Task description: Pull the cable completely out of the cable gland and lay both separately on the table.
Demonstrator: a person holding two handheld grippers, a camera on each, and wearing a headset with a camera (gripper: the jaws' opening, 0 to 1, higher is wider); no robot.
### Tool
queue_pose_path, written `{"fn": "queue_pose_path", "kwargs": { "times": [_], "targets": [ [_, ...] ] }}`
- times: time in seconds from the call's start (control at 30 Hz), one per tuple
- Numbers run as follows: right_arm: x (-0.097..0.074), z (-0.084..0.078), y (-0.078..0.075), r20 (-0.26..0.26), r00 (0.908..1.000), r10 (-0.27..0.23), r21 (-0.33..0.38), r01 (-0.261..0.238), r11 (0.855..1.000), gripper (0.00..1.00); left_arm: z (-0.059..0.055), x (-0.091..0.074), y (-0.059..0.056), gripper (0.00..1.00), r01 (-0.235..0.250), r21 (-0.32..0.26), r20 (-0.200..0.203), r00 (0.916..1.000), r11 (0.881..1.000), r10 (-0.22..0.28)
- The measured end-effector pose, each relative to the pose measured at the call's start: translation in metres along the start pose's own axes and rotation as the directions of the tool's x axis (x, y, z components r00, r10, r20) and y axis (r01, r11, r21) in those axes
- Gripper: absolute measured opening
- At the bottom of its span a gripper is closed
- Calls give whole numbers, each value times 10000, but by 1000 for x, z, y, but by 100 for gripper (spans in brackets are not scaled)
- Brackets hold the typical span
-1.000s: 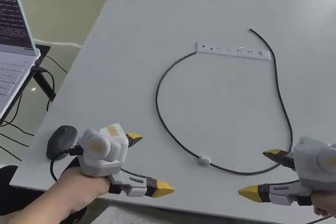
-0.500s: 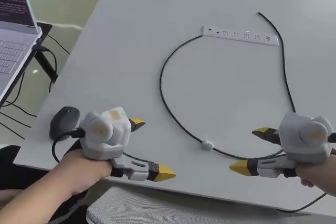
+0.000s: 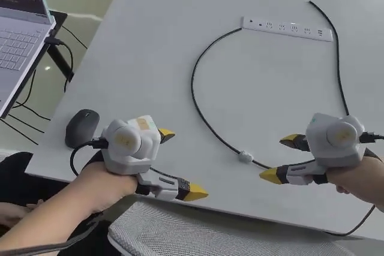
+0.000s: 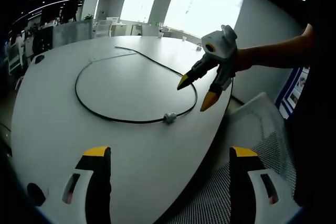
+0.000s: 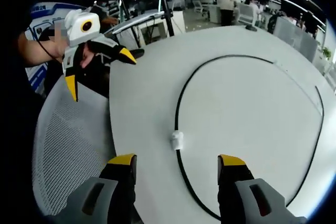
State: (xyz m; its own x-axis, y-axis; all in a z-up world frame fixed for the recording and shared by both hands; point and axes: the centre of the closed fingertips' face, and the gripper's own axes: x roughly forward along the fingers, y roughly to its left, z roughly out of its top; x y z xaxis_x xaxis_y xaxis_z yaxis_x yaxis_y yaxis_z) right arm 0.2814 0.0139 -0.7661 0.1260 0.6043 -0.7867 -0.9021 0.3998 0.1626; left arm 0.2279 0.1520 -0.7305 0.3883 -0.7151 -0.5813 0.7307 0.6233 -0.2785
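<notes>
Black cable (image 3: 192, 82), white gland (image 3: 245, 156) on it — part hidden behind right gripper (image 3: 278, 157)

On the table (image 3: 156, 40) the cable (image 3: 198, 97) loops in front of the power strip (image 3: 287, 29). The cable gland (image 3: 245, 157) sits on its near stretch, between the left gripper (image 3: 182, 163) and the right gripper (image 3: 278, 158). A mouse (image 3: 82, 128) lies at the left edge.

One long black cable (image 3: 192, 82), looped on one white desk (image 3: 150, 40). One small white plastic cable gland (image 3: 245, 156) threaded on it, 5 o'clock of the loop. One white multi-socket power strip (image 3: 287, 29) at 1 o'clock. One dark oval computer mouse (image 3: 82, 127) at 8 o'clock. One silver laptop (image 3: 18, 34) at 10 o'clock. Two yellow-tipped tools: left tool (image 3: 182, 163), right tool (image 3: 279, 158). One grey mesh chair (image 3: 162, 232) at 6 o'clock.
</notes>
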Motion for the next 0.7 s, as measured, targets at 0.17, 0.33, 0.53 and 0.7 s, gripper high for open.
{"fn": "queue_pose_path", "kwargs": {
  "times": [0.17,0.33,0.53,0.7],
  "targets": [
    [9,4,1,-219,9997,98,-73,-99,9999,56,-3,0,1,93,-16,-50,-1,10000,10000,16],
    [18,4,3,-453,9987,251,-115,-257,9996,50,-5,3,0,93,115,-56,-53,9999,9999,-115],
    [30,2,1,-719,9968,343,-151,-354,9993,43,-4,3,1,93,218,-99,-31,9998,9997,-218],
    [41,-4,-6,-994,9944,362,-184,-382,9991,34,-7,1,3,92,240,-111,-101,9997,9997,-241]
  ]
}}
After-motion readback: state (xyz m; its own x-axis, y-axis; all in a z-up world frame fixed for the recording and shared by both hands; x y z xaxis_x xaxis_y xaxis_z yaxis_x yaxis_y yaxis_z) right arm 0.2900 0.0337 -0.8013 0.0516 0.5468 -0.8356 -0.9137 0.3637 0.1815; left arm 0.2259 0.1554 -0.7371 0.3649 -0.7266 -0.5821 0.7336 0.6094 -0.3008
